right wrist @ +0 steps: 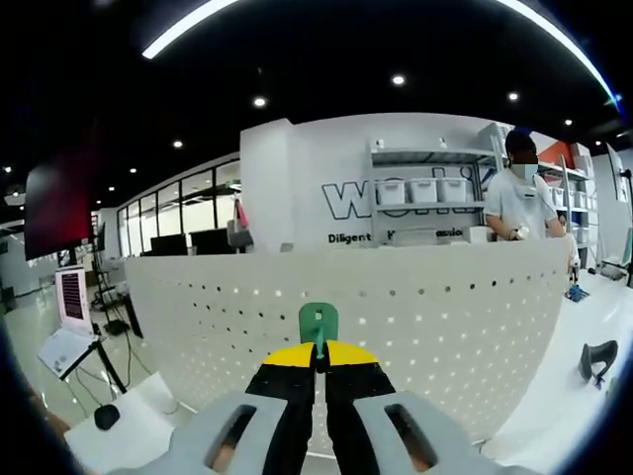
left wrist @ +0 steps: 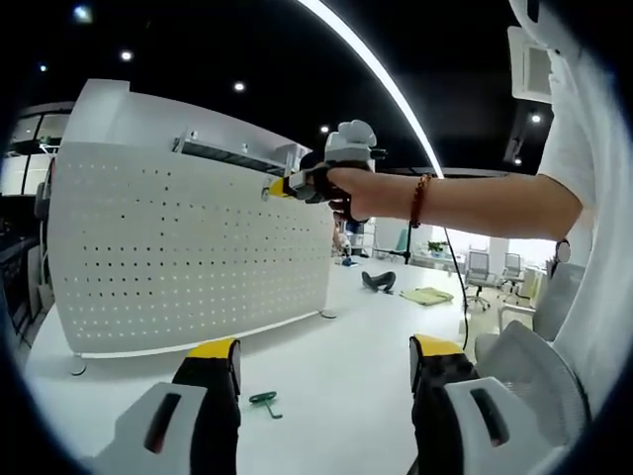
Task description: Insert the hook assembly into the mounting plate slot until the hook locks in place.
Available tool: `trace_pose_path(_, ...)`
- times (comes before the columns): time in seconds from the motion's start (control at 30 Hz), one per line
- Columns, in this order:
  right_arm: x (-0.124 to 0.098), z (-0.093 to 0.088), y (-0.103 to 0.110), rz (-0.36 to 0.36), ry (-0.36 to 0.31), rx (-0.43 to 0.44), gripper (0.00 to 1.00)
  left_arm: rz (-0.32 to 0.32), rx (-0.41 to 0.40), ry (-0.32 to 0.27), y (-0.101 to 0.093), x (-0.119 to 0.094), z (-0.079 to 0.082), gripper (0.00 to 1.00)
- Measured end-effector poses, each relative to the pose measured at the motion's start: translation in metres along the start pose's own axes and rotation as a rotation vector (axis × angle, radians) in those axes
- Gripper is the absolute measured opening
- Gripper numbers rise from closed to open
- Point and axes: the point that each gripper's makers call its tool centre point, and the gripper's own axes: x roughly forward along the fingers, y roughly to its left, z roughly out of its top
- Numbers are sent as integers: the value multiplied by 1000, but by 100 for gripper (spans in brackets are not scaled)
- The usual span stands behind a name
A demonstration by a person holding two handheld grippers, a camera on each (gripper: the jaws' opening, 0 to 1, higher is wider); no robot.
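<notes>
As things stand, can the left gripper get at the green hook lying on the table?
Probably yes: the left gripper has its jaws open, and the green hook lies on bare table just ahead, nothing between.

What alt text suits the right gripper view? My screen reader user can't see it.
The right gripper, jaws shut on a green hook, holds it up to a white perforated board. A person stands behind the board.

Both views near, facing shared pegboard (left wrist: 188, 247)
</notes>
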Motion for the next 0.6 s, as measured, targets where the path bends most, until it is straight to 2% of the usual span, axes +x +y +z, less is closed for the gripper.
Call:
trace_pose_path(0.43, 12, 8, -4, -14, -5, 14, 1, 6, 4, 15, 2, -5, -4, 73)
trace_pose_path(0.6, 19, 5, -5, -19, 5, 10, 1, 17, -5, 12, 3, -7, -3, 74)
